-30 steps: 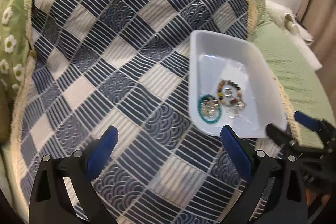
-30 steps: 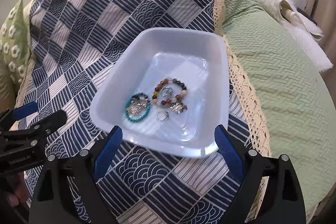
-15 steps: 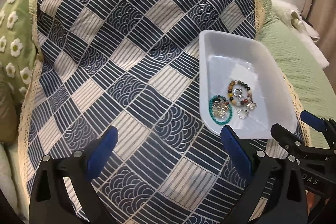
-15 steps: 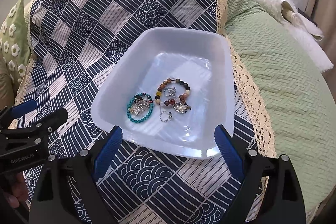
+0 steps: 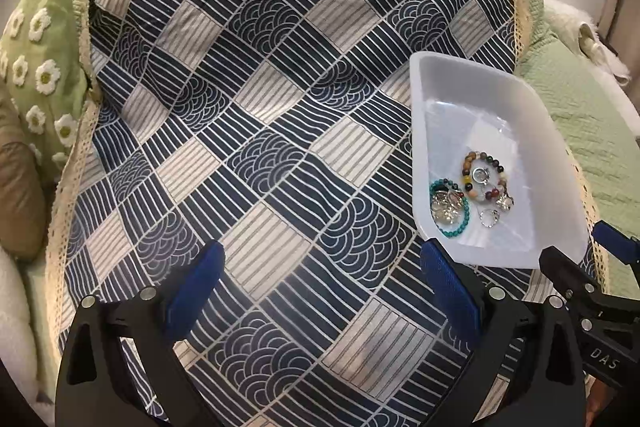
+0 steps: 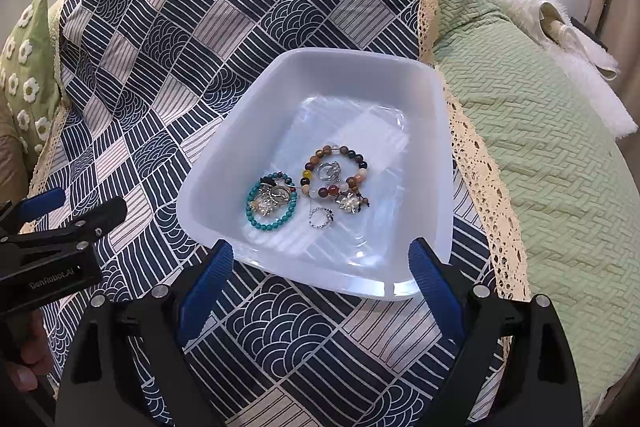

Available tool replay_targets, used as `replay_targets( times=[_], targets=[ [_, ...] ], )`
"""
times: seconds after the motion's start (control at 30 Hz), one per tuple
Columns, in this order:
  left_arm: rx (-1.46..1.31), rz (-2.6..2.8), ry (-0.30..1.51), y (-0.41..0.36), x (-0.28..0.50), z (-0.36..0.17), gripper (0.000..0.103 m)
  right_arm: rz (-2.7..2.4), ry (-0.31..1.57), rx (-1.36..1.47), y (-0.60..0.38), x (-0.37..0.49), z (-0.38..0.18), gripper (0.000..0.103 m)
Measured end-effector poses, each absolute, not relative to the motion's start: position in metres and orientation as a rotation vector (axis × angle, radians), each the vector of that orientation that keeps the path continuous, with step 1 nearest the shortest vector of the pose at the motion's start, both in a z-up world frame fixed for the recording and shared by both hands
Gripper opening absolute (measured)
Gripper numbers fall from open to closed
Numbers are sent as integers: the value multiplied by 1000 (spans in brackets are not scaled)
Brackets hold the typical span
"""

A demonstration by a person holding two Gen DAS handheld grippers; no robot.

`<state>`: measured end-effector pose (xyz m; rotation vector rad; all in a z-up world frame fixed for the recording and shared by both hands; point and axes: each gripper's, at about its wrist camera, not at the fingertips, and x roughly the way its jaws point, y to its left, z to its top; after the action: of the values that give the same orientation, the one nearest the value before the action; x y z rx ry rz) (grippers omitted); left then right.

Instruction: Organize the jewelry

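A white plastic tray (image 6: 256, 131) (image 5: 560, 163) rests on a blue and cream patterned cloth (image 5: 260, 107) (image 6: 180, 47). Inside lie a turquoise bead bracelet (image 6: 272, 205) (image 5: 450, 207) around silver charms, a brown multicolour bead bracelet (image 6: 334, 171) (image 5: 484, 173), and a small silver ring (image 6: 321, 218) (image 5: 489, 217). My right gripper (image 6: 320, 279) hovers open just before the tray's near rim, holding nothing. My left gripper (image 5: 320, 287) is open over bare cloth to the tray's left, its right finger near the tray's corner.
A green quilted bedspread (image 6: 540, 147) (image 5: 592, 131) lies right of the cloth's lace edge. A green daisy pillow (image 5: 36, 67) (image 6: 24, 87) sits at the left. White fluffy fabric (image 6: 560, 39) lies far right. A hand (image 6: 24, 367) holds the left gripper.
Both grippers have drawn back slightly and shifted left; the tray now sits further right in the left wrist view. The jewelry has not moved and both grippers stay open.
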<state>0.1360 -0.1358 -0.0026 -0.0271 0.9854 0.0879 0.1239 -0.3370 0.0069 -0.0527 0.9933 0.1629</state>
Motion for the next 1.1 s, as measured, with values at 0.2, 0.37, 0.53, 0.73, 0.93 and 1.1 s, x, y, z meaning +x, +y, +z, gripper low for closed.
replay_targets(
  times=[0.2,0.37,0.53,0.73,0.93,1.1],
  targets=[
    [-11,76,984,-140,136,-3,94,161,993,-53,-337,124,6,88],
    [-6,72,978,-141,135,-2,94,160,991,-58,-336,124,6,88],
    [2,68,985,-143,135,-3,94,157,990,-63,-336,124,6,88],
    [8,62,982,-144,135,-3,94,159,991,-66,-336,125,5,88],
    [13,50,990,-146,135,-4,94,164,994,-75,-336,125,3,88],
    [7,49,996,-147,135,-5,94,157,993,-79,-336,125,2,88]
  ],
)
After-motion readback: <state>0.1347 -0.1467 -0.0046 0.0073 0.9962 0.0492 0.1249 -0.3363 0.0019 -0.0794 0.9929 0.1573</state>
